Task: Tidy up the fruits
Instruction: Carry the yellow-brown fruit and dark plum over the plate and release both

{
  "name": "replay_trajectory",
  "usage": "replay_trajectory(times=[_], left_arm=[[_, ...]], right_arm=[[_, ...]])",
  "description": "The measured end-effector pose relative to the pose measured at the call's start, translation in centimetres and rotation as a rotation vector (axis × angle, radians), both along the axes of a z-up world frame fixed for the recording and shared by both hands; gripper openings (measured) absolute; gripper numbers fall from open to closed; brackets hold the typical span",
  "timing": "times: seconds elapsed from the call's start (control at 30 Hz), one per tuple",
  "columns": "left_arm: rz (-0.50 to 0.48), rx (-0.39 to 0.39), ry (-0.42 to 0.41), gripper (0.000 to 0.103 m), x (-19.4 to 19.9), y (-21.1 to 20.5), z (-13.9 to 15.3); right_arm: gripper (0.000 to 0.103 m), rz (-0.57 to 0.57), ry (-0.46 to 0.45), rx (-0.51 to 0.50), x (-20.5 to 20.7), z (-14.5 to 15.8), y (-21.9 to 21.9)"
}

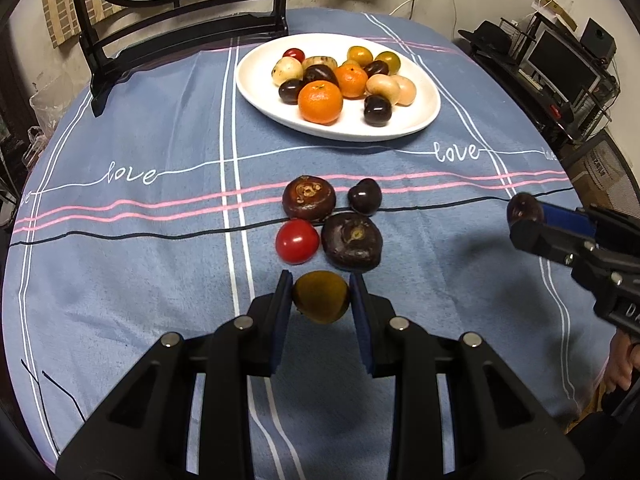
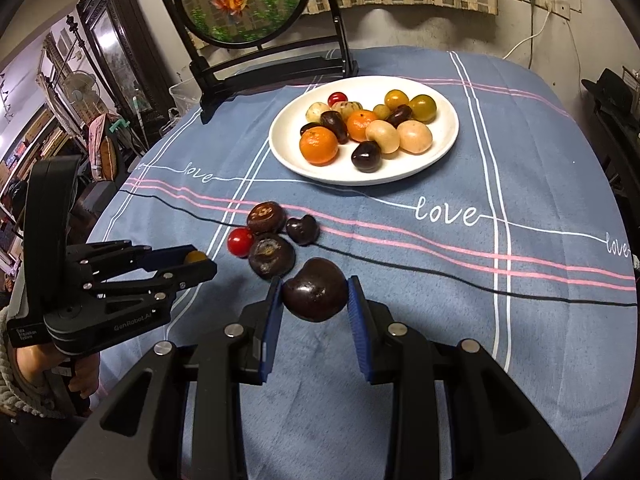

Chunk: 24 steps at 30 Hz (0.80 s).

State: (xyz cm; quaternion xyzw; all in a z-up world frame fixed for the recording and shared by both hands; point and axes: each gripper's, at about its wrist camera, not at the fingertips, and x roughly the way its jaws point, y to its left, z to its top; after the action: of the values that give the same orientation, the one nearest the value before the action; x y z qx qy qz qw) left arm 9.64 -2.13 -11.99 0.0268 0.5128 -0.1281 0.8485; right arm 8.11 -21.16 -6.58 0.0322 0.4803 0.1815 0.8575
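Left wrist view: your left gripper (image 1: 321,298) is clamped on a yellow-green fruit (image 1: 320,297) held above the blue tablecloth (image 1: 140,248). Just ahead lie two water chestnuts (image 1: 309,198), a red cherry tomato (image 1: 297,241) and a dark cherry (image 1: 364,196); farther off sits the white plate (image 1: 256,92) of fruit.

Right wrist view: your right gripper (image 2: 315,296) pinches a dark purple fruit (image 2: 315,295) above the cloth, near that same cluster, with the plate beyond.
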Motion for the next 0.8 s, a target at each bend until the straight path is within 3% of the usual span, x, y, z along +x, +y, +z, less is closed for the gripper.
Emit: replay_trajectory(times=[0.3, 0.6, 0.8], left_arm=[[0.002, 0.023, -0.009, 0.030, 2.9, -0.5, 0.0], [-0.008, 0.032, -0.051, 0.030, 8.4, -2.0, 1.0], [-0.007, 0.040, -0.058, 0.030, 13.1, -3.1, 0.0]], right_arm=[[0.032, -0.014, -0.021, 0.016, 3.7, 0.0, -0.8], [0.032, -0.017, -0.049, 0.019, 8.3, 0.1, -1.1], [0.032, -0.011, -0.061, 0.000, 13.1, -1.3, -0.5]])
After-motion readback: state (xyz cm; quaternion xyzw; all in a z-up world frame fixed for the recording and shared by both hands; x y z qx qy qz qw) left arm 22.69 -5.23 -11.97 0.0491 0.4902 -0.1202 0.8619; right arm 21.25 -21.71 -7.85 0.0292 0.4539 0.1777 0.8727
